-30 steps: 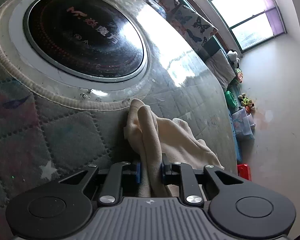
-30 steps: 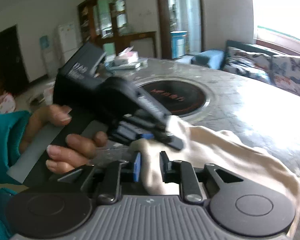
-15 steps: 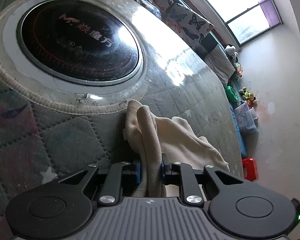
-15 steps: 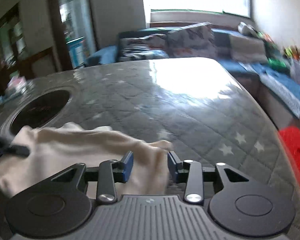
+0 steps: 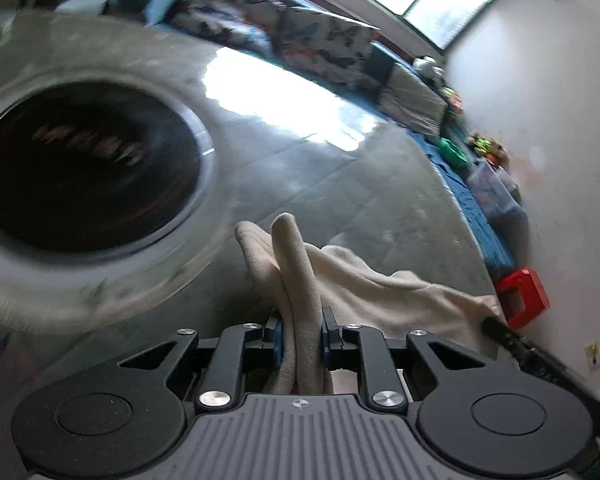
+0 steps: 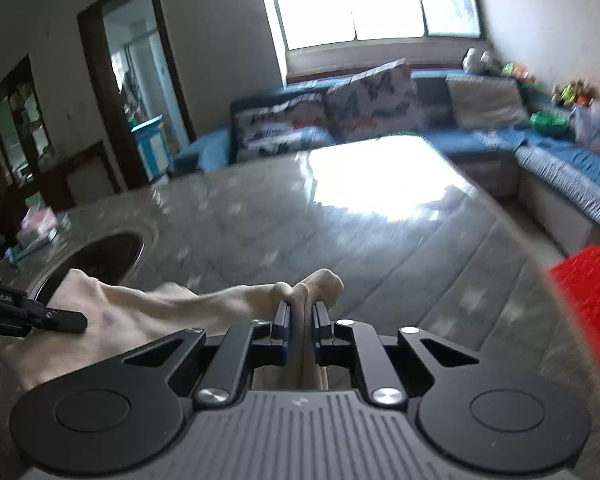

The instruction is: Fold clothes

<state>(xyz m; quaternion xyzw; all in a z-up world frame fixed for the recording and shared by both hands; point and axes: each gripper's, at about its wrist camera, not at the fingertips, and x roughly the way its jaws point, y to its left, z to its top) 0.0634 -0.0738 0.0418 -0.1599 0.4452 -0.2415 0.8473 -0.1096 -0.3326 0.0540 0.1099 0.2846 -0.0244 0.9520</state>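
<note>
A cream cloth garment (image 5: 364,280) stretches between my two grippers above the grey quilted table (image 5: 320,168). My left gripper (image 5: 302,330) is shut on a bunched edge of it, which sticks up past the fingers. My right gripper (image 6: 300,318) is shut on the other end of the garment (image 6: 204,300). In the right wrist view the left gripper's tip (image 6: 40,314) shows at the far left holding the cloth. In the left wrist view the right gripper's tip (image 5: 500,330) shows at the right edge of the cloth.
A round black induction cooktop (image 5: 84,164) is set into the table to the left. A blue sofa with patterned cushions (image 6: 364,108) runs behind the table. A red stool (image 5: 522,298) stands on the floor past the table's right edge. Boxes (image 6: 38,226) lie at the far left.
My right gripper has closed on the garment's end. Both grippers have lifted, and the cloth is now pulled taut between them. The left gripper kept its hold.
</note>
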